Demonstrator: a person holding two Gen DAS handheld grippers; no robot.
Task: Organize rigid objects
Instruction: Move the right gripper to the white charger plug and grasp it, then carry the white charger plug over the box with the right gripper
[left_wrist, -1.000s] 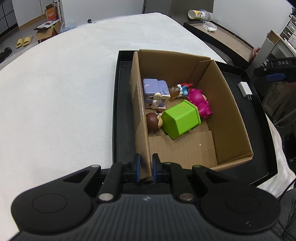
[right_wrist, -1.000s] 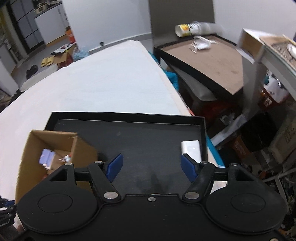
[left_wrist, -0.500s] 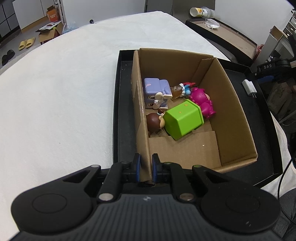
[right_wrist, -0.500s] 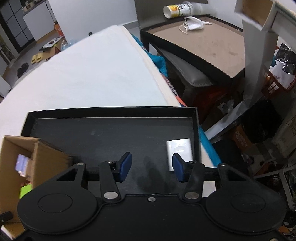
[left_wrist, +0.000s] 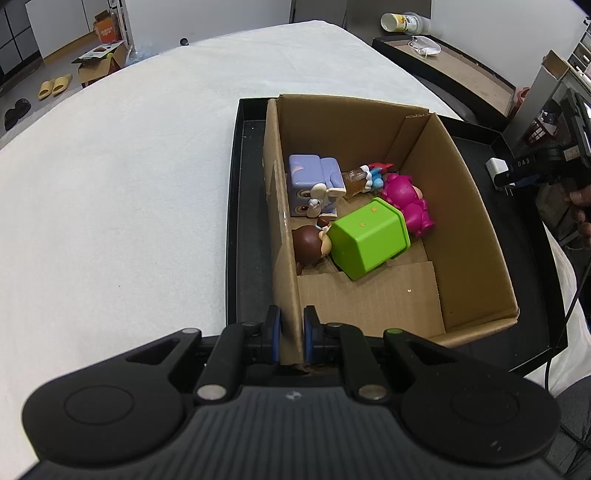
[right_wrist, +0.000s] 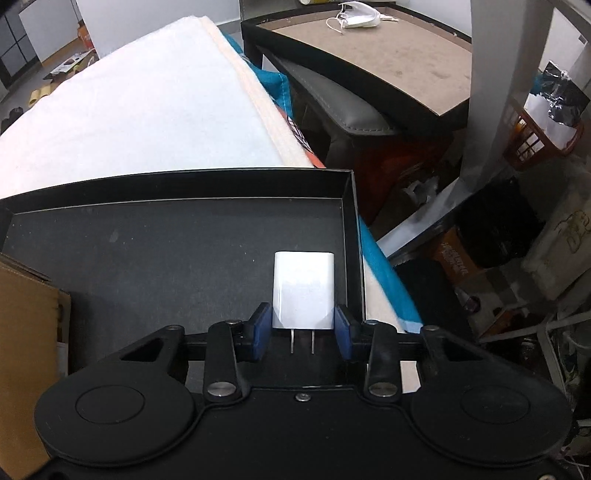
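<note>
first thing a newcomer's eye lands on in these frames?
Likely the lime-green block lying among the toys in the cardboard box, whose near wall the left gripper pinches. Next, the white charger on the black tray, prongs toward the camera, framed closely by the right gripper.

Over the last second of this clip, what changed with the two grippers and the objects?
The right gripper advanced to the white charger on the black tray, and its wide-open jaws narrowed until the pads sit against the charger's sides. The left gripper stayed clamped on the cardboard box wall; the toys inside, including the green block, did not move.
</note>
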